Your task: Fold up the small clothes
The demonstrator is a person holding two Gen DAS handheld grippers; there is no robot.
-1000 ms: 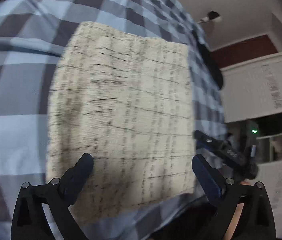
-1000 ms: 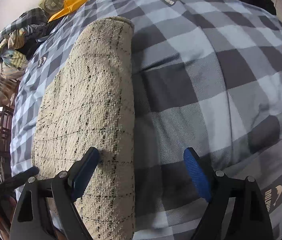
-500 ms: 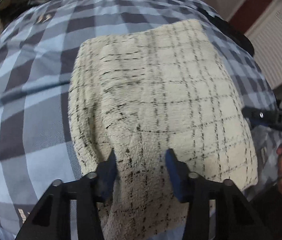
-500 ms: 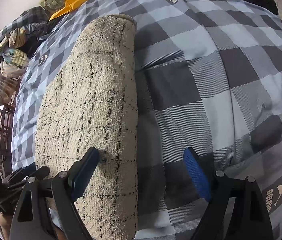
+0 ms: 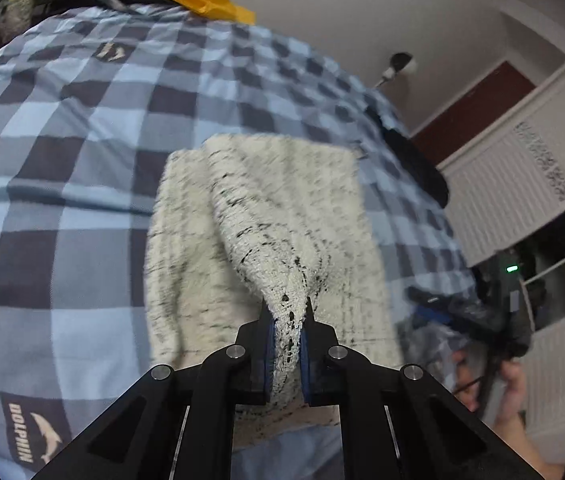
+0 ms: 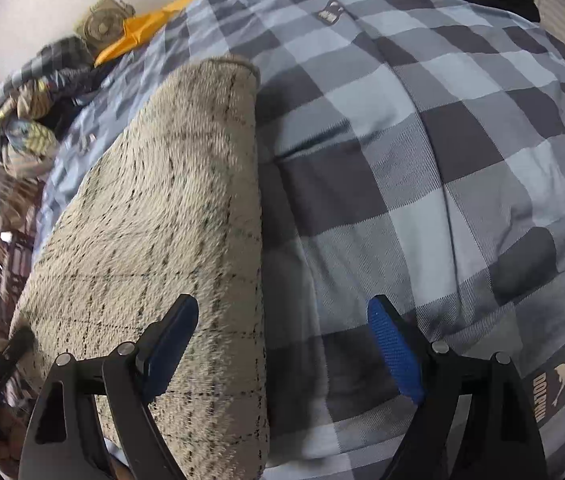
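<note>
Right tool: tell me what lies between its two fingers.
In the right wrist view, the open right tool has the cream cloth's right edge and bare checked bedsheet between its fingers; neither pad presses anything.

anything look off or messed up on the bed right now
Nothing looks damaged or spilled. The cream checked cloth is bunched into a raised ridge where the left gripper pinches it, as expected mid-fold. The right gripper is open, straddling the cloth's edge on the checked bedspread.

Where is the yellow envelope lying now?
The yellow envelope lies at the far edge of the checked bed cover, beyond the cream cloth; in the right wrist view, upper left.
</note>
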